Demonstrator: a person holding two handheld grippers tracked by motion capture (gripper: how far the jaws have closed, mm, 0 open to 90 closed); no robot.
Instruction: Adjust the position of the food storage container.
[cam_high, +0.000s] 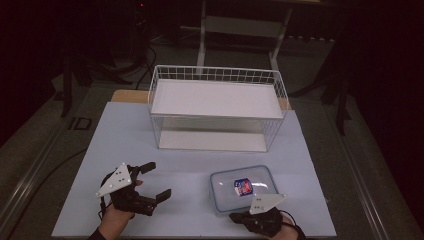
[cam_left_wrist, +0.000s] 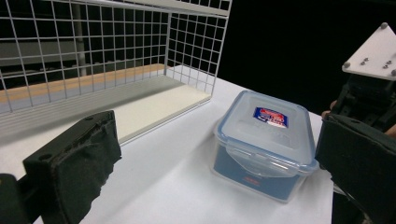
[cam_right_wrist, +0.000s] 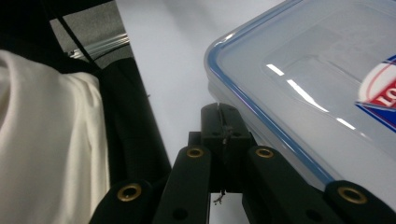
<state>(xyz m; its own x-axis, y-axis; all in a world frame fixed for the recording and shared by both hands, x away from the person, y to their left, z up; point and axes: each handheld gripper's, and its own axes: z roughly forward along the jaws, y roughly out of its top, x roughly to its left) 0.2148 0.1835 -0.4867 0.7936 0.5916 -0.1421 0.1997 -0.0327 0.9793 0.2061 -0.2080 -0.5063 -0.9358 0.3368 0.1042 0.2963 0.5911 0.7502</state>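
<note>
Jaws of the left gripper (cam_high: 156, 181) stood wide apart, left of the lidded box (cam_high: 243, 188); the right gripper (cam_high: 234, 217), pressed together, touched the box's near edge.

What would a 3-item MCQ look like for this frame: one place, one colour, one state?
1. Where does the lidded container stand?
A. inside the wire basket
B. on the table before the wire basket
C. on the floor

2. Colour of the lid's seal rim?
A. blue
B. green
C. yellow

3. State of the left hand-held gripper?
A. open
B. shut on the container
C. shut on nothing

Key: 1 B, it sits on the sheet nearer the person; 2 A, blue edge shows; 3 A, jaws stand wide apart.
</note>
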